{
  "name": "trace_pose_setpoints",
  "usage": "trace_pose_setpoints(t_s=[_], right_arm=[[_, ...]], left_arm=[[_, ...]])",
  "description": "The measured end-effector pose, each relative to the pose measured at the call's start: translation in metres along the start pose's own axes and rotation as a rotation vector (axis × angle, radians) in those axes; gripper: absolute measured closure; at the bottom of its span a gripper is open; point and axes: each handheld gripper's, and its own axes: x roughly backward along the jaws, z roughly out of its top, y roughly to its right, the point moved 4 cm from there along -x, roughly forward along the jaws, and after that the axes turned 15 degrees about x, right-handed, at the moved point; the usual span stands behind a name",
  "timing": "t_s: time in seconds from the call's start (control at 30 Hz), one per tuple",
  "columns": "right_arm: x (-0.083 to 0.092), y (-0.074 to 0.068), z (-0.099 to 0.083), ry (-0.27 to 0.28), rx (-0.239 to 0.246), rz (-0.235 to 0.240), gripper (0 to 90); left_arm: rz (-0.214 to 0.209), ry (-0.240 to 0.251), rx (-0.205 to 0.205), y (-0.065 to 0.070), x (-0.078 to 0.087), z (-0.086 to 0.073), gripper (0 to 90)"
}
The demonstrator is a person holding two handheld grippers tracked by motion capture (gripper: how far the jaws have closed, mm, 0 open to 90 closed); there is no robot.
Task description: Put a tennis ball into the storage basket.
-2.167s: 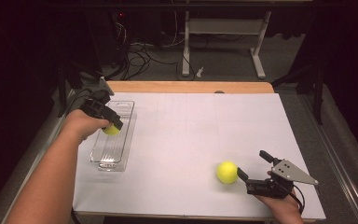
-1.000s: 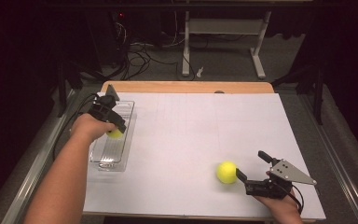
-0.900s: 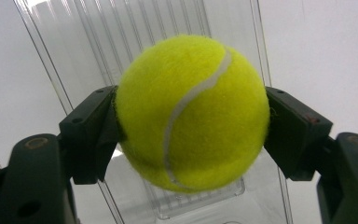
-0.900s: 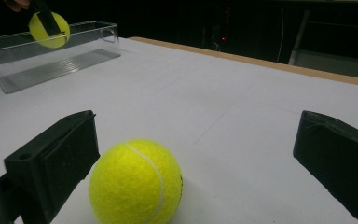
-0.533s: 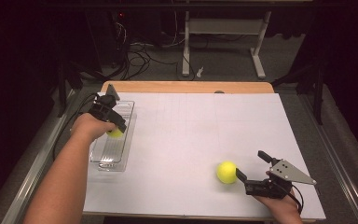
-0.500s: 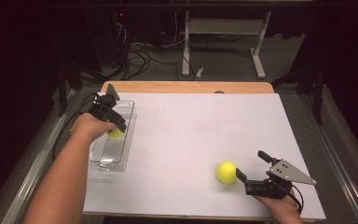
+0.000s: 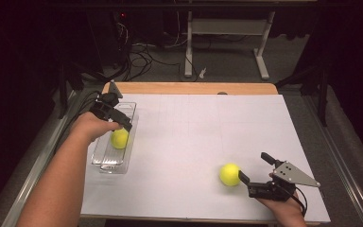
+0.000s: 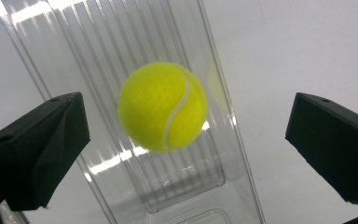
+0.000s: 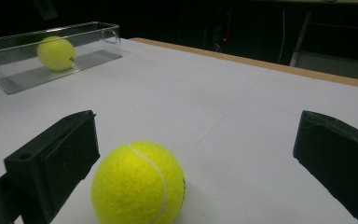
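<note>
Released since half a second ago, the tennis ball in the bin point(image 8: 162, 106) is now lying free between the left gripper's point(image 8: 186, 140) fingers point(image 8: 37, 149), which have just been opening and are standing wide apart, neither pad touching the ball. That ball is sitting inside the clear plastic bin point(image 7: 103, 158), roughly at the middle of its ribbed floor, and the bin is lying lengthwise along the left edge of the white worktop point(image 7: 194, 127). In the high view the left gripper point(image 7: 125, 126) is hanging just above the ball point(image 7: 119, 138), pointing downward into the bin, with the left hand point(image 7: 93, 126) wrapped around its body and the left forearm point(image 7: 59, 179) stretching up from the bottom edge at a slant toward the bin.

Well apart, near the front right of the worktop, the second tennis ball point(image 7: 229, 174) is resting on the white surface. The right gripper point(image 7: 254, 167) is lying low and nearly level, aiming leftward at that ball, and the right hand point(image 7: 283, 208) is gripping it from below at the bottom edge. In the right gripper view its fingers point(image 9: 56, 163) are spread wide, and the second ball point(image 9: 138, 183) is sitting just beside the left-hand one, whether touching it I cannot tell; the other finger is well clear of it.
</note>
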Motion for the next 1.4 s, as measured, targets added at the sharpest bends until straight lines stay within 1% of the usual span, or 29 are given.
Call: trace_pose_setpoints(t_s=[0.13, 0.23, 0.33, 0.47, 0.57, 0.63, 0.67, 0.77, 0.97, 1.17, 1.23, 1.27, 1.33, 1.4], right_arm=[[0.0, 0.0, 0.0, 0.0, -0.002, -0.002, 0.8], [0.0, 0.001, 0.0, 0.001, -0.001, -0.002, 0.8], [0.0, 0.001, 0.0, 0.0, -0.001, -0.002, 0.8], [0.0, 0.0, 0.0, -0.001, 0.0, -0.003, 0.8], [0.0, 0.0, 0.0, 0.0, 0.001, -0.002, 0.8], [0.0, 0.0, 0.0, -0.001, 0.003, -0.001, 0.8], [0.0, 0.0, 0.0, -0.002, 0.004, -0.001, 0.8], [0.0, 0.0, 0.001, -0.002, 0.004, -0.002, 0.8], [0.0, 0.0, 0.001, 0.0, 0.005, -0.002, 0.9], [0.0, 0.0, 0.001, 0.0, 0.007, -0.002, 0.8], [0.0, -0.001, 0.001, 0.001, 0.006, -0.002, 0.8], [0.0, -0.001, 0.001, 0.001, 0.007, -0.002, 0.8], [0.0, 0.0, 0.002, 0.001, 0.009, -0.001, 0.8], [0.0, -0.001, 0.002, 0.002, 0.007, -0.002, 0.8]], left_arm=[[-0.005, 0.004, -0.008, 0.004, 0.003, -0.002, 0.7], [0.003, -0.003, -0.013, 0.005, 0.004, -0.005, 0.7], [0.009, 0.002, -0.013, 0.006, 0.005, -0.007, 0.7], [0.001, 0.014, -0.024, 0.009, 0.006, -0.01, 0.8], [-0.004, 0.012, -0.037, 0.014, 0.007, -0.012, 0.8], [0.0, 0.012, -0.05, 0.017, 0.007, -0.014, 0.8], [-0.006, 0.01, -0.057, 0.019, 0.006, -0.015, 0.8], [0.002, 0.015, -0.076, 0.024, 0.006, -0.018, 0.8], [0.003, 0.028, -0.092, 0.03, 0.005, -0.021, 0.8], [-0.007, 0.023, -0.111, 0.036, 0.004, -0.025, 0.8], [-0.005, 0.021, -0.126, 0.04, 0.003, -0.027, 0.8], [-0.008, 0.019, -0.129, 0.041, 0.002, -0.027, 0.8], [-0.018, 0.014, -0.152, 0.048, 0.0, -0.03, 0.8], [-0.021, 0.012, -0.163, 0.052, -0.002, -0.031, 0.8]])
